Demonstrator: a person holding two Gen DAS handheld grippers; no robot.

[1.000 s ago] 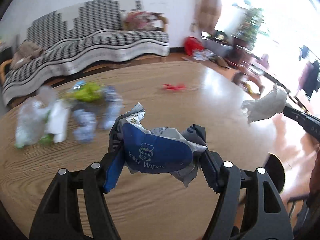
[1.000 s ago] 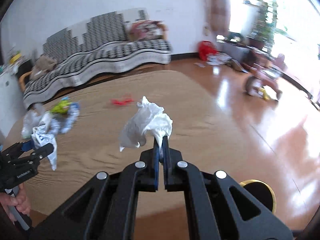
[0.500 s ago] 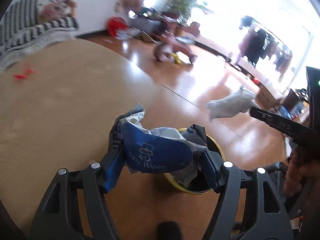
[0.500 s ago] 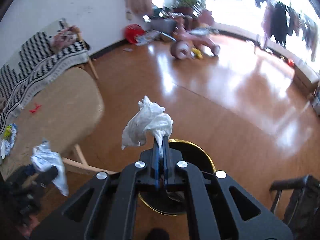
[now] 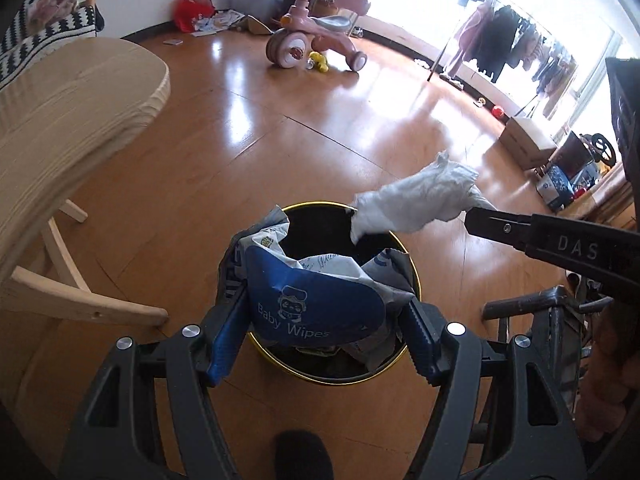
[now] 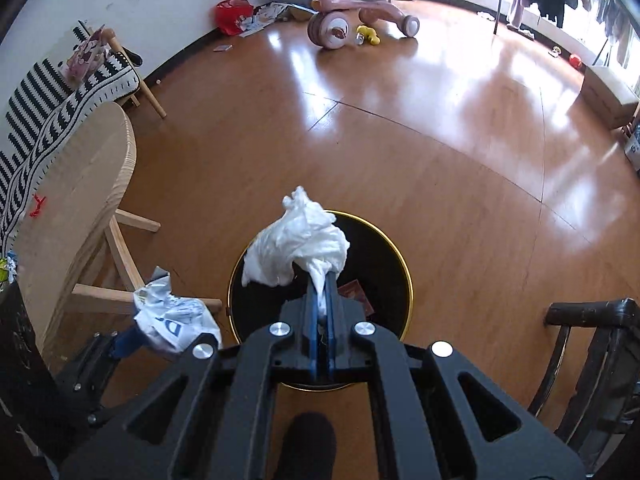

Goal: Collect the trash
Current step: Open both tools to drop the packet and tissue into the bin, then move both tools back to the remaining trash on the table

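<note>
A black trash bin with a gold rim (image 5: 414, 276) (image 6: 404, 264) stands on the wooden floor below both grippers. My left gripper (image 5: 320, 328) is shut on a crumpled blue and white baby wipes packet (image 5: 312, 304), held over the bin's near side. My right gripper (image 6: 322, 300) is shut on a crumpled white tissue (image 6: 296, 240), which hangs over the bin's opening. In the left wrist view the tissue (image 5: 416, 200) and the right gripper (image 5: 476, 216) come in from the right. The right wrist view shows the packet (image 6: 172, 320) at lower left. Some scraps lie inside the bin.
A pale wooden table (image 5: 60, 120) (image 6: 72, 184) with slanted legs stands to the left of the bin. A dark chair (image 6: 592, 344) is at the right. A pink tricycle (image 5: 312, 40) and scattered toys sit far across the shiny floor. A striped sofa (image 6: 40, 112) lies behind the table.
Both grippers swung from over the table to above the bin and tilted downward, carrying the packet and the tissue. The bin now lies directly under them.
</note>
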